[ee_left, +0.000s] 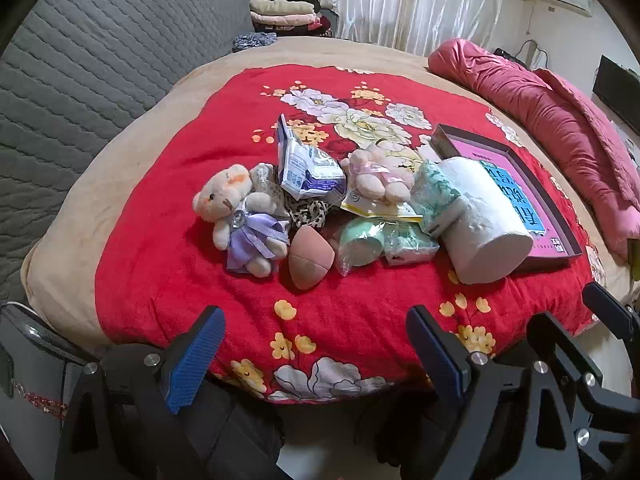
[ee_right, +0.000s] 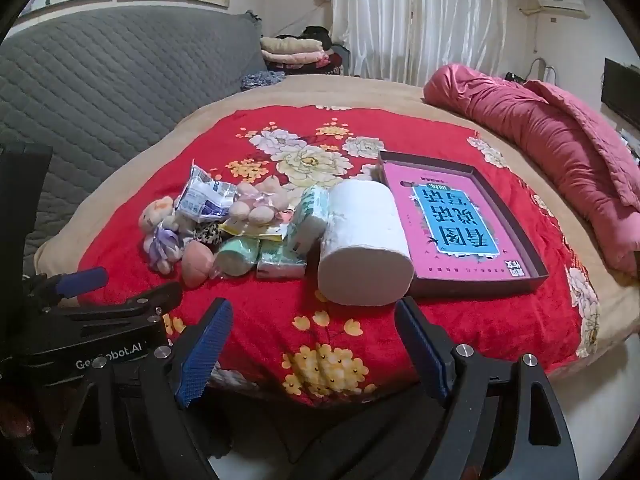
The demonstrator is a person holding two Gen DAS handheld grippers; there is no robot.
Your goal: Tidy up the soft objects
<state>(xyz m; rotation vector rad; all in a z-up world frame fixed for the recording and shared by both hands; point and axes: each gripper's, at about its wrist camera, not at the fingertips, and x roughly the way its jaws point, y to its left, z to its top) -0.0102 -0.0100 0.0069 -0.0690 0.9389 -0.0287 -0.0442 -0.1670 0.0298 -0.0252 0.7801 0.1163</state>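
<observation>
The soft objects form one loose pile on the red floral plush blanket (ee_left: 168, 280), left of the shallow dark cardboard box lid with a pink printed sheet inside (ee_right: 540, 270). The white cylindrical paper roll (ee_right: 366, 240) lies on its side, touching the lid's near-left wall; it looks light and crushable, so a grip across its middle is preferable to one on the flat end. Beside it lie a green-patterned tissue pack (ee_left: 434, 196), a mint-green wrapped roll (ee_left: 360, 242) and a pink egg-shaped makeup sponge (ee_left: 308, 256) (springy, likely to squirm out unless taken across its widest part). The cream teddy bear in a lilac dress (ee_left: 240, 220) sits at the left edge; its torso offers the firmest hold. A second pale pink plush toy (ee_left: 380, 178) rests on top of a yellow-edged packet, and a blue-and-white crinkled foil pouch (ee_left: 306, 168) (probably slippery) stands behind.

The left gripper (ee_left: 316, 356) and right gripper (ee_right: 314, 354) both hover over the blanket's near edge, jaws spread wide, holding nothing, well apart from the pile.
</observation>
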